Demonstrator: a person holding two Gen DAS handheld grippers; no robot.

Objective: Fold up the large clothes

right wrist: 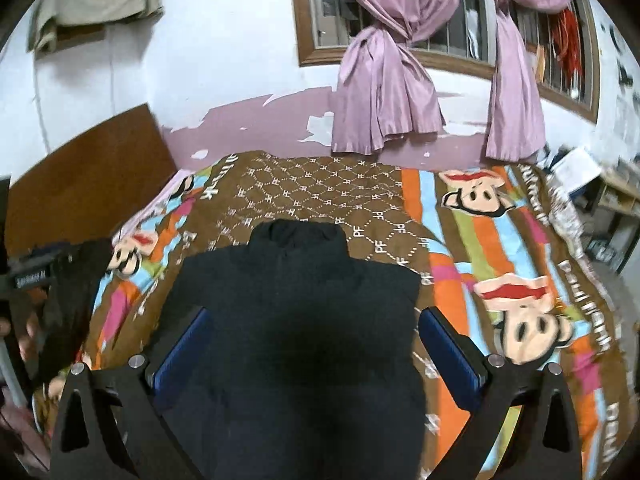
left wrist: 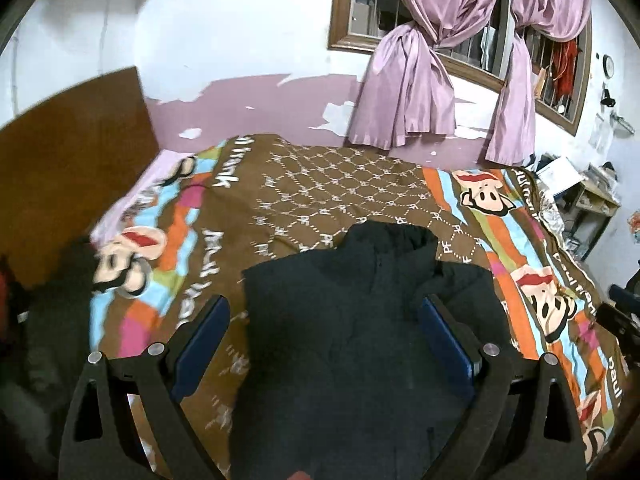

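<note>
Hovering above the bed, I hold my left gripper (left wrist: 324,320) and right gripper (right wrist: 316,332) with jaws spread wide, gripping nothing. My dark jacket (left wrist: 360,340) lies flat on the patterned bedspread (left wrist: 344,176), collar toward 12 o'clock, beneath both pairs of blue pads (right wrist: 450,350).

A bedspread (left wrist: 352,184) with brown lattice middle, bright stripes and cartoon monkey faces covers the bed. A brown headboard (left wrist: 72,148) stands at its left edge. Beyond its far edge, knotted lilac curtains (left wrist: 404,92) hang over a barred, wood-framed window (left wrist: 344,8). A cluttered shelf (left wrist: 592,204) stands off the far right corner. A beige cloth (right wrist: 96,0) hangs high on the white wall.
</note>
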